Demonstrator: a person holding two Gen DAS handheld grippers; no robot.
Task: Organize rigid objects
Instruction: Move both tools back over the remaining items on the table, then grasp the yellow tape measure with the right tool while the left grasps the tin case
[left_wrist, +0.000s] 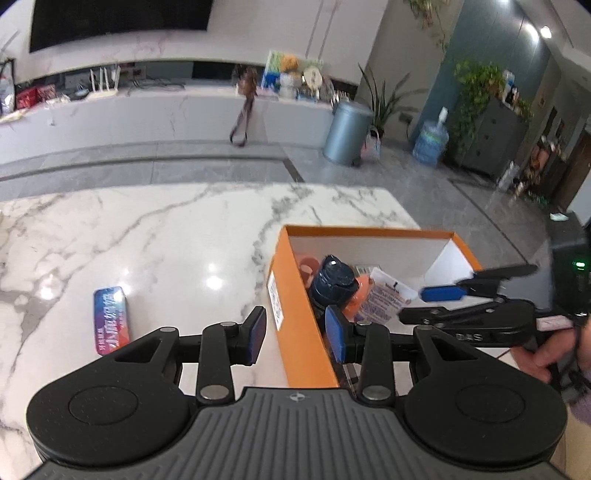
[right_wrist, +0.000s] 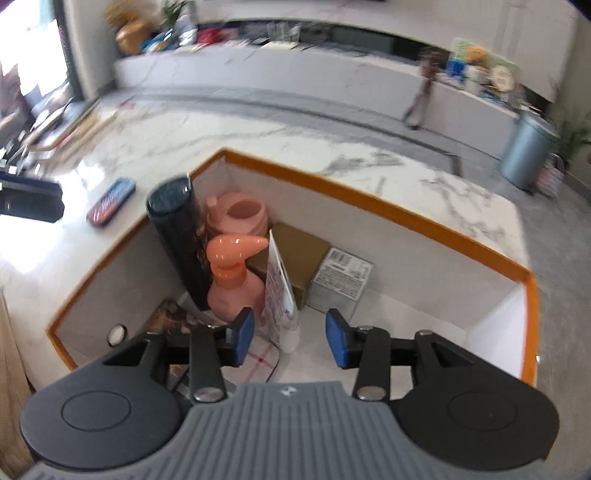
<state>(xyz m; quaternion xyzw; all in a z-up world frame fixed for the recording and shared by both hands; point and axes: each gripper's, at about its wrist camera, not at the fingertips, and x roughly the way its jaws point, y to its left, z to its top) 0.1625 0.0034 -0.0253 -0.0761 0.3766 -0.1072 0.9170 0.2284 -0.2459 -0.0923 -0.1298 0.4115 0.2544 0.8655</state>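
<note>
Right gripper (right_wrist: 290, 334) spread above white tube (right_wrist: 281, 295) beside pump bottle (right_wrist: 231, 280), box wall (right_wrist: 369, 201) behind

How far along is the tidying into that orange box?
Mostly done: the dark bottle, pink pump bottle, white tube and small cartons stand inside the orange box. Both grippers, left and right, hold nothing. The colourful tin is on the table, outside.

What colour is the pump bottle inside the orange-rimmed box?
Peach-pink all over, the pump bottle shows best in the right wrist view.
</note>
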